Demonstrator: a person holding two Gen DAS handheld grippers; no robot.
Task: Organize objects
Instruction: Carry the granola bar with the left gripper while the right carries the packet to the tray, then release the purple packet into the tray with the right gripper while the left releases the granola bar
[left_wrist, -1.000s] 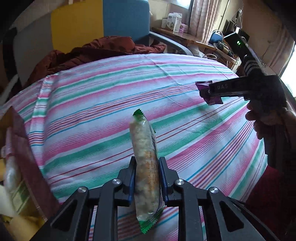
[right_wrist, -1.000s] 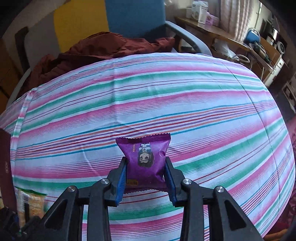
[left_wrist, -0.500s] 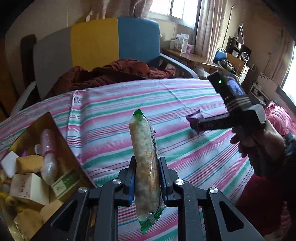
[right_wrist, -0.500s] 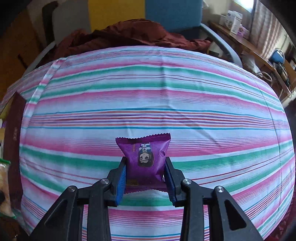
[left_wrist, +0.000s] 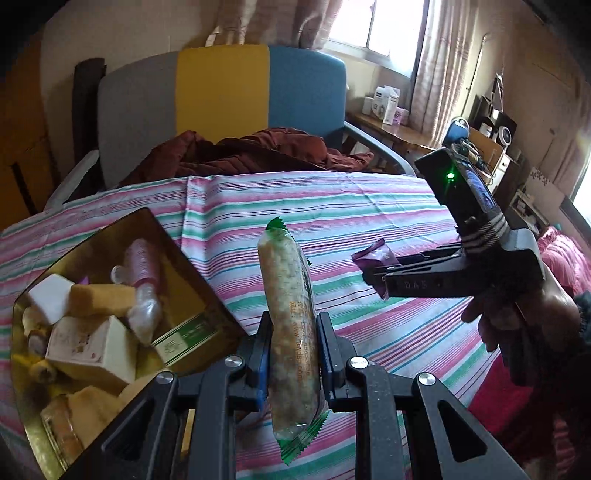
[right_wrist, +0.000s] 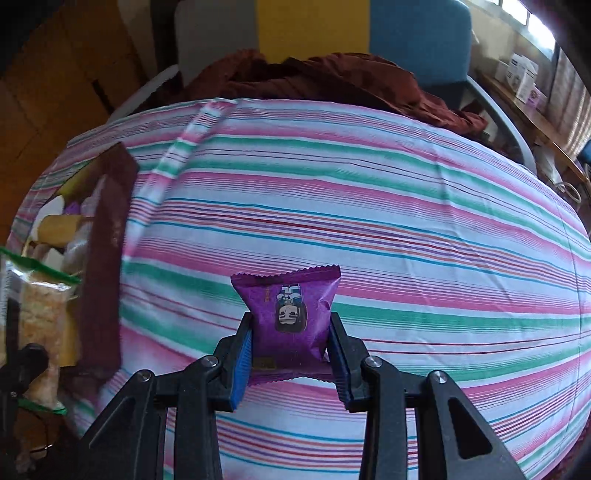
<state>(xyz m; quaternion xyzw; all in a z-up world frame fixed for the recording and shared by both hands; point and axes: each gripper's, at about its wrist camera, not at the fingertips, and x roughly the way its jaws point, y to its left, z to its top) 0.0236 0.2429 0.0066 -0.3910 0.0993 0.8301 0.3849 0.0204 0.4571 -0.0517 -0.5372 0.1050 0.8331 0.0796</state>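
Observation:
My left gripper (left_wrist: 291, 332) is shut on a long clear-wrapped snack bar (left_wrist: 290, 317) with green ends, held upright above the striped cloth. Just left of it stands an open gold-lined box (left_wrist: 184, 266) with several wrapped snacks inside. My right gripper (right_wrist: 291, 336) is shut on a small purple snack packet (right_wrist: 288, 310). In the left wrist view that right gripper (left_wrist: 373, 269) comes in from the right, a hand (left_wrist: 535, 317) around its handle, the purple packet (left_wrist: 376, 254) at its tip. The right wrist view shows the box (right_wrist: 107, 251) and the snack bar (right_wrist: 40, 317) at far left.
A striped cloth (right_wrist: 369, 206) covers the table. Behind its far edge stands a grey, yellow and blue chair (left_wrist: 221, 92) with a dark red garment (left_wrist: 251, 151) piled on it. A desk with boxes (left_wrist: 384, 107) and electronics lies at the back right.
Both grippers have moved left with their snacks. The open box has come fully into the left wrist view, and has entered the right wrist view at the left edge.

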